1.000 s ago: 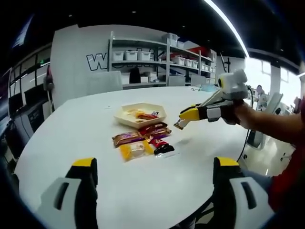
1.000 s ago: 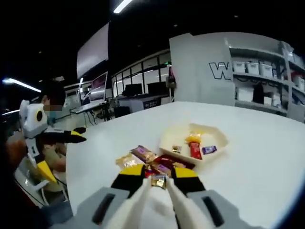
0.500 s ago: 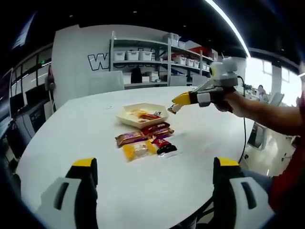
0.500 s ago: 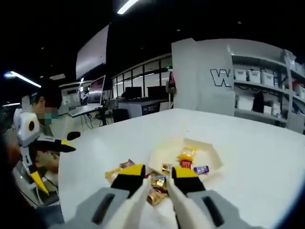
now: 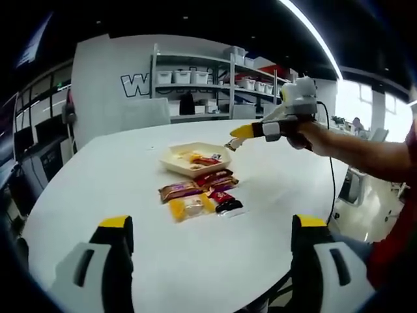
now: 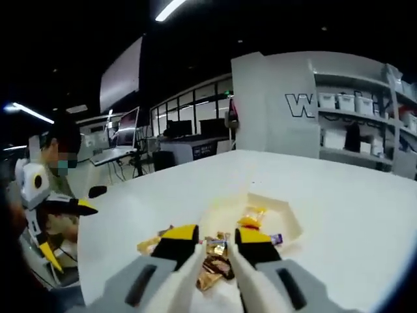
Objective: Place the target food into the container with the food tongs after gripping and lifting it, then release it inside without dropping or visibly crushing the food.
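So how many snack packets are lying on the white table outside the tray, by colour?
Brown wrapped bar: 1
Dark red wrapped bars: 2
Yellow packet: 1
Red-and-black packet: 1
Total: 5

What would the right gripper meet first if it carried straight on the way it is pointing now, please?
Probably the tray. The right gripper, shut on a brown snack packet, points forward and down toward the tray's near edge, where other snacks already lie. Depth is unclear, so the table just short of it is possible.
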A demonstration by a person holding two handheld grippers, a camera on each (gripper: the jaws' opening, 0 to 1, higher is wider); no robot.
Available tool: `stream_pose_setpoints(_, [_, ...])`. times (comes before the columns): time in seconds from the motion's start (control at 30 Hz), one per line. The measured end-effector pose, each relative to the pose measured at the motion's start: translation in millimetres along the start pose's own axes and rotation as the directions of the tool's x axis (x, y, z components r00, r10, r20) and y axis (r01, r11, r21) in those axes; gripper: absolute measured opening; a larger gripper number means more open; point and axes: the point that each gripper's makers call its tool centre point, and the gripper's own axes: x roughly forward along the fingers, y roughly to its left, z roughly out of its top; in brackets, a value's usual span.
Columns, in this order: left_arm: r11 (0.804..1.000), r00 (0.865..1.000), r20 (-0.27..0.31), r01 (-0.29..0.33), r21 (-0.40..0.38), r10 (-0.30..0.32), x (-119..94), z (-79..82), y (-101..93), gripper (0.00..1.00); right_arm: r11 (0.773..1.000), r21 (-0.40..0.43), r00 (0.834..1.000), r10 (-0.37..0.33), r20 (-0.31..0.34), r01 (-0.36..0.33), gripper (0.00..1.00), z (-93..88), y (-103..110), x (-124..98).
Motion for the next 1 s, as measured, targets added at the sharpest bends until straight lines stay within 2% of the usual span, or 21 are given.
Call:
stream_pose_setpoints(0.33, [1.000, 1.000, 0.001, -0.010, -0.002, 0.010, -2, 0.6, 3.0, 0.99, 1.000, 0.014, 1.000, -0.012, -0.017, 0.012, 0.16, 1.5, -11, 14])
stream_pose_setpoints(0.6, [1.000, 1.000, 0.004, -0.016, -0.002, 0.016, -4, 2.0, 4.9, 0.99, 1.000, 0.011, 1.000, -0.015, -0.018, 0.015, 0.16, 12.0, -15, 28])
stream_pose_setpoints(0.73, [1.000, 1.000, 0.001, -0.021, 0.000, 0.021, -6, 0.9, 7.0, 0.99, 1.000, -0.009, 1.000, -0.021, -0.002, 0.021, 0.18, 20.9, -17, 33])
stream_pose_setpoints(0.77, [1.000, 1.000, 0.002, -0.022, -0.001, 0.022, -7, 0.8, 7.6, 0.99, 0.999, -0.042, 1.000, -0.012, 0.019, 0.013, 0.20, 25.2, -17, 35])
stream_pose_setpoints(0.8, [1.000, 1.000, 0.002, -0.025, -0.004, 0.025, -7, 0.4, 8.2, 0.99, 0.997, -0.071, 1.000, -0.013, 0.000, 0.013, 0.22, 23.7, -17, 36])
stream_pose_setpoints(0.87, [1.000, 1.000, 0.002, -0.027, -0.004, 0.027, -8, -0.4, 8.6, 0.99, 0.990, -0.136, 0.999, -0.046, 0.015, 0.048, 0.22, 26.6, -19, 34])
stream_pose_setpoints(0.97, [1.000, 1.000, 0.001, -0.028, -0.007, 0.028, -9, -1.5, 8.9, 0.99, 0.996, -0.087, 1.000, -0.019, 0.016, 0.020, 0.23, 25.2, -14, 33])
stream_pose_setpoints(1.0, [1.000, 1.000, 0.001, -0.028, -0.008, 0.028, -8, -1.8, 9.0, 0.99, 0.995, -0.093, 1.000, -0.020, 0.017, 0.022, 0.23, 25.0, -14, 33])
